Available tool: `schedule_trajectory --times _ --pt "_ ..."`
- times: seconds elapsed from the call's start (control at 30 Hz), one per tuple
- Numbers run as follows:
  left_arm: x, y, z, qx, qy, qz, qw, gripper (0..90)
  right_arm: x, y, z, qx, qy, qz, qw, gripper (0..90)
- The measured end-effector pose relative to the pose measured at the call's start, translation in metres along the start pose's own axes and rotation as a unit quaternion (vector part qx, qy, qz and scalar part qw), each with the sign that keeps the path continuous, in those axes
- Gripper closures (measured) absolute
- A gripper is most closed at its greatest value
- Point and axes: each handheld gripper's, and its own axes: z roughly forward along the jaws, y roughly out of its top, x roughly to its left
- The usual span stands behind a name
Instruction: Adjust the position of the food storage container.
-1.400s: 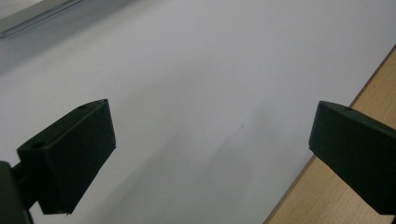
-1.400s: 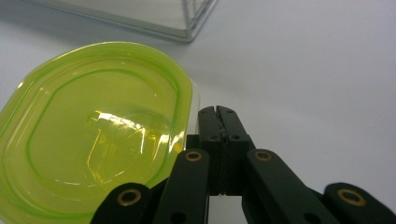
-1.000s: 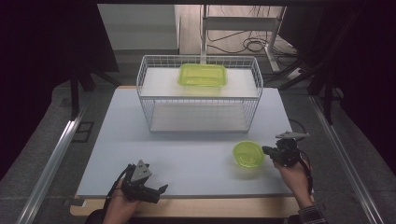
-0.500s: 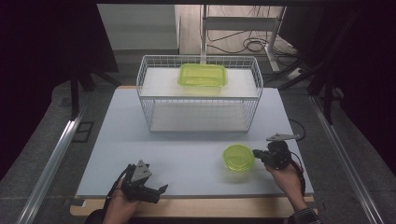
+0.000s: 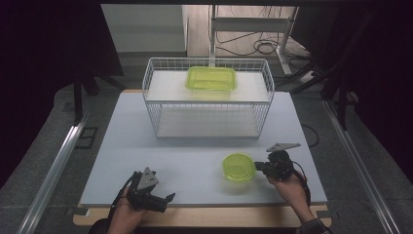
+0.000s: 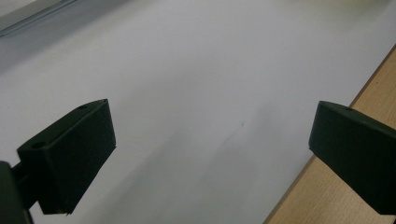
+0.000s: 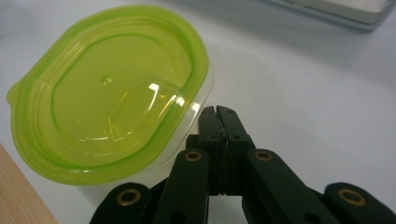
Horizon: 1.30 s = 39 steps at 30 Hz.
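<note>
A small oval container with a yellow-green lid lies on the white table top near the front right. My right gripper sits just to its right, jaws pressed together, tips against the clear rim under the lid; I see nothing between them. Over the table's front left edge, my left gripper rests low with its jaws wide apart and bare white surface between them. A larger rectangular container with a green lid sits on top of the wire rack.
The white wire rack stands at the back middle of the table, with a white shelf inside. A wooden strip runs along the table's front edge. A metal rail lies on the floor at left, and cables lie beyond the table.
My right gripper has moved left, and the oval container has slid left ahead of it. The left gripper has stayed where it was.
</note>
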Motion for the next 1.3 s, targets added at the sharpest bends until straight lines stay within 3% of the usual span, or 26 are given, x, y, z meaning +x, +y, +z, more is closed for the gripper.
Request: schedule_trajectory --times 0.47,0.8,1.07,1.2,1.3 --pt "-0.001 0.0 0.001 0.004 0.0 0.001 1.0 0.3 0.011 0.0 0.017 0.009 0.041 0.003 0.9991 89.1" --pt "-0.001 0.0 0.001 0.005 0.001 0.002 1.0 0.3 0.031 0.012 0.04 0.003 0.065 -0.017 0.9977 89.0" --pt "-0.001 0.0 0.002 0.008 0.001 0.004 1.0 0.3 0.043 0.019 0.056 0.0 0.087 -0.019 0.996 89.0" --pt "-0.001 0.0 0.002 0.007 0.001 0.003 1.0 0.3 0.05 0.021 0.062 0.003 0.084 -0.034 0.9959 88.0" --pt "-0.001 0.0 0.001 0.006 0.001 0.003 1.0 0.4 0.048 0.021 0.058 0.001 0.072 -0.041 0.9966 86.4"
